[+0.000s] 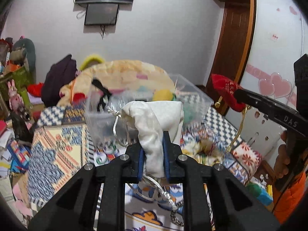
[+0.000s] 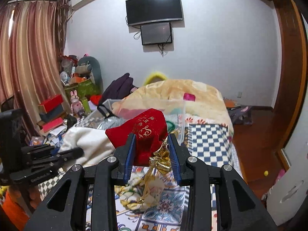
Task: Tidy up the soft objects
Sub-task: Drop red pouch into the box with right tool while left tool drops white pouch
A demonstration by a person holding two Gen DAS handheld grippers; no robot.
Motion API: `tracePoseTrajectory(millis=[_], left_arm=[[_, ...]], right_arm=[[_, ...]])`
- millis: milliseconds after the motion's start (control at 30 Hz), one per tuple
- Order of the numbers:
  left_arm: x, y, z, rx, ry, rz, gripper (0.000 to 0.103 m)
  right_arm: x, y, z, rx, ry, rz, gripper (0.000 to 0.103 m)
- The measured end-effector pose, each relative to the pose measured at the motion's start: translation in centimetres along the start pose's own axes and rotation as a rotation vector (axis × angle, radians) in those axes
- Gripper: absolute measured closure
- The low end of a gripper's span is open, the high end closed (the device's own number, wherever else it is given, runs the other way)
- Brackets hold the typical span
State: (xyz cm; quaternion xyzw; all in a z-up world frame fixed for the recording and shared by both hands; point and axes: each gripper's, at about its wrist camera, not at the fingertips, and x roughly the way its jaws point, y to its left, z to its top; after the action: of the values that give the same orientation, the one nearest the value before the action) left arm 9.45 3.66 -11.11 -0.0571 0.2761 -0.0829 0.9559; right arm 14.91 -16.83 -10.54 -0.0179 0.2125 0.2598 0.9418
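Left gripper (image 1: 153, 152) pinches a white drawstring pouch (image 1: 154, 123) above the bed, before the clear bin (image 1: 192, 94). Right gripper (image 2: 152, 152) clamps a red pouch (image 2: 140, 130) likewise; both apparently await release over the bin.

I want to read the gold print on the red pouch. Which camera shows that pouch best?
The right wrist view: the red pouch sits close and centred between the right hand-held gripper fingers, gold lettering and tassel visible. The left wrist view shows it only small at the right edge, side-on, print too fine to read.
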Motion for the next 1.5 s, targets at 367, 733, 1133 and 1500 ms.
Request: tracePoseTrajectory(millis=[367,733,1133,1500], left_arm=[[0.3,1.1,5.3,0.034,-0.089,0.061,0.086],[4.2,1.5,8.1,0.072,-0.095,0.124,0.086],[10.8,4.1,7.3,0.032,0.044,0.133,0.086],[12.5,3.4,6.1,0.065,0.098,0.146,0.081]], right_arm=[[1.5,0.0,3.6,0.001,-0.063,-0.018,0.072],[5.2,0.6,5.1,-0.03,-0.041,-0.065,0.072],[10.1,0.0,3.3,-0.07,0.129,-0.093,0.072],[11.3,-0.1,2.5,-0.091,0.221,-0.074,0.066]])
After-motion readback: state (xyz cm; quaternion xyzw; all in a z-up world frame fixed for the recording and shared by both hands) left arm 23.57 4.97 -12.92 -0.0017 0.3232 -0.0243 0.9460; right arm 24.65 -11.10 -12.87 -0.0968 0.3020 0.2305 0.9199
